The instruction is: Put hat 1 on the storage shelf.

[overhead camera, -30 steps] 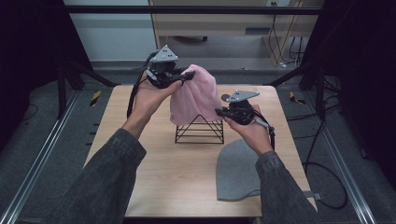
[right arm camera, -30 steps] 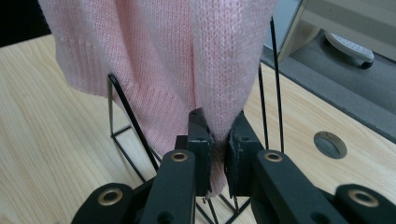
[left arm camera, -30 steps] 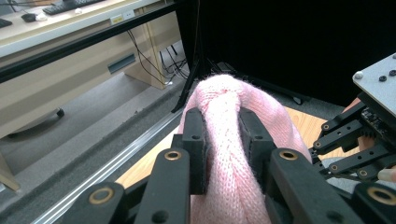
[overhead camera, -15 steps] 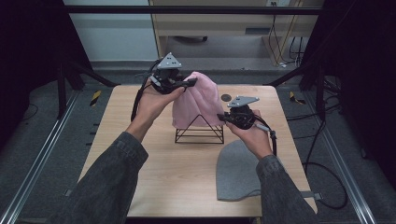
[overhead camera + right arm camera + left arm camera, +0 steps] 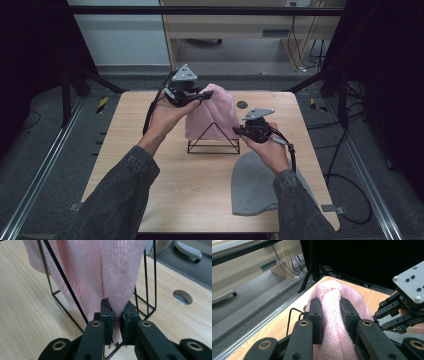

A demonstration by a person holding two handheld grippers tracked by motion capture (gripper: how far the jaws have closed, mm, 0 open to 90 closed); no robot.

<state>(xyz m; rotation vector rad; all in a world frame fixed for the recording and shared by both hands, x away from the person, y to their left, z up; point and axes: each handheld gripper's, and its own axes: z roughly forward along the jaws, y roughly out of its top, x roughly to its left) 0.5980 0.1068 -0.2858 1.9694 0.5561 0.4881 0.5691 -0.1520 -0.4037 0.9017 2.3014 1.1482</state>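
A pink knitted hat (image 5: 210, 117) hangs over a black wire pyramid stand (image 5: 213, 143) at the table's middle. My left gripper (image 5: 202, 95) is shut on the hat's crown (image 5: 331, 315), pinching a thick fold between its pads. My right gripper (image 5: 239, 131) is shut on the hat's lower right edge (image 5: 117, 302), close to the stand's wires (image 5: 60, 275). In the left gripper view the right gripper's grey plate (image 5: 412, 282) appears at the right. A grey hat (image 5: 255, 182) lies flat near the table's front right.
The wooden table (image 5: 150, 165) has a round cable hole (image 5: 242, 105) behind the stand. Dark frame legs (image 5: 70, 85) and cables (image 5: 345, 165) surround the table. A beige desk (image 5: 235, 25) stands beyond it.
Both grippers have sunk a little with the pink hat, drawing it lower over the wire stand. Both grips are unchanged.
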